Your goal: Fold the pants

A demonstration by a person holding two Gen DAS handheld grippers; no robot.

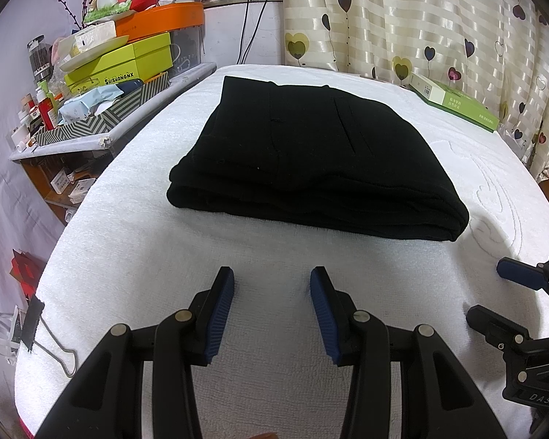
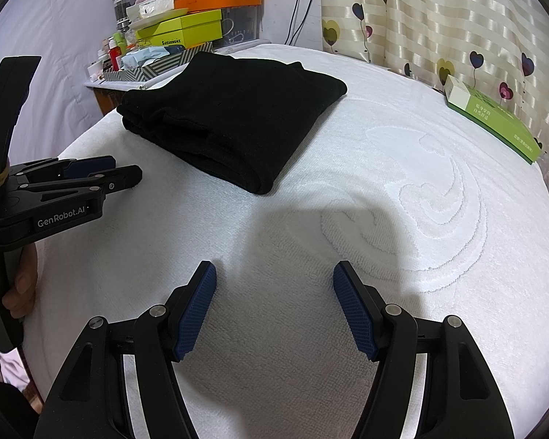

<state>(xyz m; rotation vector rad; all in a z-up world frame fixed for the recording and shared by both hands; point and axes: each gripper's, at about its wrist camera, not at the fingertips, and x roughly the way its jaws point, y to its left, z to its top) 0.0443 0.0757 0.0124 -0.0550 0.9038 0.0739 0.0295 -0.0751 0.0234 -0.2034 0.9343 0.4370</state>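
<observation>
Black pants (image 1: 311, 157) lie folded into a thick rectangular stack on the white towel (image 1: 238, 256), untouched by either gripper. My left gripper (image 1: 272, 285) stands open just short of the stack's near edge, nothing between its blue pads. In the right wrist view the folded pants (image 2: 234, 117) lie at the upper left, and my right gripper (image 2: 274, 278) is open over bare towel (image 2: 402, 201), well back from them. The left gripper (image 2: 120, 172) shows from the side at the left edge, a hand (image 2: 22, 289) on its handle. The right gripper (image 1: 501, 292) appears at the right edge of the left wrist view.
A cluttered side table (image 1: 106, 135) with green and orange boxes (image 1: 139, 58) stands at the far left. A green flat box (image 1: 454, 102) lies on the far right of the towel by the heart-patterned curtain (image 1: 439, 18). A binder clip (image 1: 36, 325) grips the towel's near left edge.
</observation>
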